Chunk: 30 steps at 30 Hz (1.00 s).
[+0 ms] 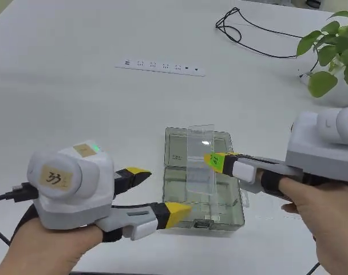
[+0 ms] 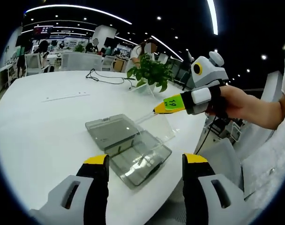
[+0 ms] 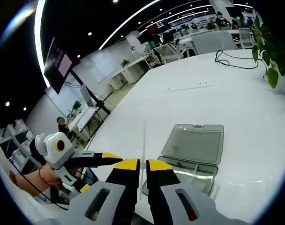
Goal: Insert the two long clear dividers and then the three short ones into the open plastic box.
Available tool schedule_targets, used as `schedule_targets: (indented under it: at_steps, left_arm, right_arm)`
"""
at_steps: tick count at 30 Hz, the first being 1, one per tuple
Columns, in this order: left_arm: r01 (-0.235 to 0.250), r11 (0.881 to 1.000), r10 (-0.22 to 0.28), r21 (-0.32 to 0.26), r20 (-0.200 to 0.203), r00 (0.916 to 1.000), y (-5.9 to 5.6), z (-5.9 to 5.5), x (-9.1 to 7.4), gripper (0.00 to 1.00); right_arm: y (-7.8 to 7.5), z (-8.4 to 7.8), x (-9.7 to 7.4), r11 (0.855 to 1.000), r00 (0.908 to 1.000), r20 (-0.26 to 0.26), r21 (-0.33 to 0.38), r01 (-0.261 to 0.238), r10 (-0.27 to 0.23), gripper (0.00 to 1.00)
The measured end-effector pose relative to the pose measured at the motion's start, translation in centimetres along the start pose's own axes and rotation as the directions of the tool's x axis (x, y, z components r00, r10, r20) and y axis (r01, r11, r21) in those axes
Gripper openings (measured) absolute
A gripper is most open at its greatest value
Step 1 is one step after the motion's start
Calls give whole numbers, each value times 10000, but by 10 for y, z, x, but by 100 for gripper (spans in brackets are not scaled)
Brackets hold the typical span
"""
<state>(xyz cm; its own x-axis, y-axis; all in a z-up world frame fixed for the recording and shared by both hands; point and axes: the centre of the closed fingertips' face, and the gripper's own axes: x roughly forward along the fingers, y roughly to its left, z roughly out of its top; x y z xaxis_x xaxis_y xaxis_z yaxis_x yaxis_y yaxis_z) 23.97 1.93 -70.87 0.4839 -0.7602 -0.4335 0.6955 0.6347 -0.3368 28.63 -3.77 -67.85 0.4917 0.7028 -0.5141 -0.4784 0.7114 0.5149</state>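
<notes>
While the left hand-held gripper (image 1: 162,192) gapes, the right hand-held gripper (image 1: 212,161) pinches a divider (image 1: 198,175)

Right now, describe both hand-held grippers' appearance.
Left hand-held gripper: light grey rounded body, black jaws tipped yellow, a tan handwritten sticker, a green light, a black cable. Right hand-held gripper: same grey body, yellow tips, a green label.
</notes>
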Motion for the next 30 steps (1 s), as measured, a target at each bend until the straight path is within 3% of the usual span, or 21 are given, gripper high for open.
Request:
schedule_targets:
  at_steps: [7, 16, 23, 27, 30]
  left_arm:
    - [183, 9987, -176, 474, -155, 9997, 4, -11, -5, 78]
    - [579, 9932, -544, 1009, -374, 9978, 3, -23, -7, 90]
    - [932, 9888, -880, 1164, -494, 9949, 3, -29, -10, 90]
    - [1134, 9867, -1075, 1167, -552, 9927, 3, -31, -10, 90]
    - [1295, 9839, -1232, 1230, -573, 9907, 3, -31, -10, 90]
  right_arm:
    - [-6, -4, 5, 9990, 9974, -564, -90, 435, -440, 6]
    - [-16, -12, 9, 9886, 9833, -1251, 565, 1398, -1319, 6]
    - [-22, -28, 13, 9680, 9641, -2048, 1499, 2014, -1689, 6]
    - [-26, -40, 17, 9485, 9556, -2403, 2228, 2253, -1706, 6]
    - [-29, -46, 19, 9428, 9460, -2681, 2252, 2457, -1825, 6]
